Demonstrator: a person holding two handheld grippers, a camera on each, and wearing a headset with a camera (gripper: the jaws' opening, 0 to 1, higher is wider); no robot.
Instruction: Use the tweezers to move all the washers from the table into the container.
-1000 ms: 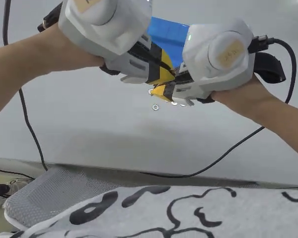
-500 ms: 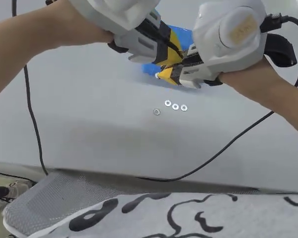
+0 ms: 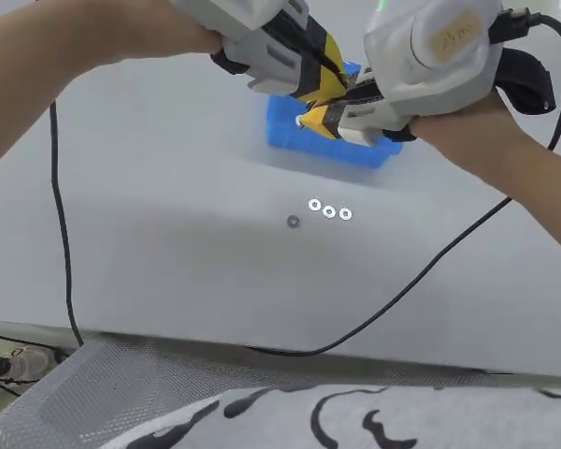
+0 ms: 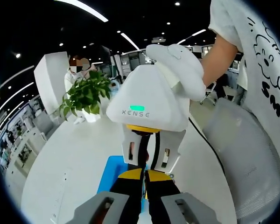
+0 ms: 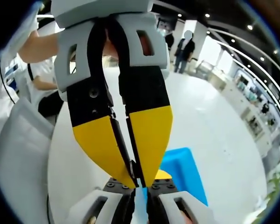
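Observation:
Several small washers lie on the grey table: a row of three (image 3: 329,211) and one apart (image 3: 293,221). Behind them stands the blue container (image 3: 285,131) (image 4: 109,179) (image 5: 184,172). My left gripper (image 3: 329,79) (image 4: 144,176) (image 5: 135,179) and right gripper (image 3: 323,117) (image 4: 149,156) (image 5: 140,203) meet tip to tip above the container. Both are shut on thin tweezers, whose pale tip (image 3: 302,120) sticks out over the container. I cannot tell whether a washer sits in the tip.
A black cable (image 3: 421,281) curves across the table on the right, and another (image 3: 61,234) runs down the left. The table's front edge (image 3: 262,351) is near me, with a mesh chair back (image 3: 93,383) below it. People and a plant (image 4: 84,95) stand far behind.
Both grippers have moved together away from just above the washers, up and back over the blue container. The washers on the table have stayed put.

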